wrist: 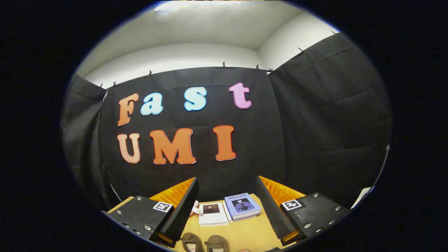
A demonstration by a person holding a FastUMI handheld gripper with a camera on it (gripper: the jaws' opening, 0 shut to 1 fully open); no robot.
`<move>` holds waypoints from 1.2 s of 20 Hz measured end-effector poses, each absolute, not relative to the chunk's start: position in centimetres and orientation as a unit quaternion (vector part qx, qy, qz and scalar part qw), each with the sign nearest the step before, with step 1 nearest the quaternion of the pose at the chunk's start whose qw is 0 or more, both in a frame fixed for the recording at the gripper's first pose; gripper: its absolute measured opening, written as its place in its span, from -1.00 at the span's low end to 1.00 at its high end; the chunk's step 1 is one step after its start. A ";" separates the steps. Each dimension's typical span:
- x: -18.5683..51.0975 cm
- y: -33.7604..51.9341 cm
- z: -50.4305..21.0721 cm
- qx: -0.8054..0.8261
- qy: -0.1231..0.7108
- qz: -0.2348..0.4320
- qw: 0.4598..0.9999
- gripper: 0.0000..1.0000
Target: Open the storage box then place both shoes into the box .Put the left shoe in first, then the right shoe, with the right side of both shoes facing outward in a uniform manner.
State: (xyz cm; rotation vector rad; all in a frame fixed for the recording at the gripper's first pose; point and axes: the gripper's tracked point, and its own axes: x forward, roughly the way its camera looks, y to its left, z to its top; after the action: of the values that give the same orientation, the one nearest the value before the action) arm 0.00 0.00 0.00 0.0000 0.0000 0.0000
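My gripper (227, 199) is open, its two fingers spread wide above a light wooden table (245, 232), with nothing between them. Two dark brown shoes (204, 243) lie side by side on the table, low between the fingers and close to me, only their front parts showing. The left one (191, 242) is beside the left finger; the other (216, 243) is just to its right.
Beyond the shoes, at the table's far edge, lie a white booklet (212, 213) and a blue book (242, 205) on a thin stack. A small pink-and-white item (195, 209) peeks out by the left finger. The booth's black cloth wall stands close behind.
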 end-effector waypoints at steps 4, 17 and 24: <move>-0.2 0.1 0.7 -0.014 -0.010 0.000 1.000 0.95; 0.0 -0.2 0.4 -0.001 0.001 0.003 1.000 0.95; 0.5 1.5 -0.8 0.005 0.013 0.022 1.000 0.94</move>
State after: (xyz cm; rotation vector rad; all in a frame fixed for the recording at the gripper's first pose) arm 0.54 1.50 -0.77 0.0102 0.0268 0.0442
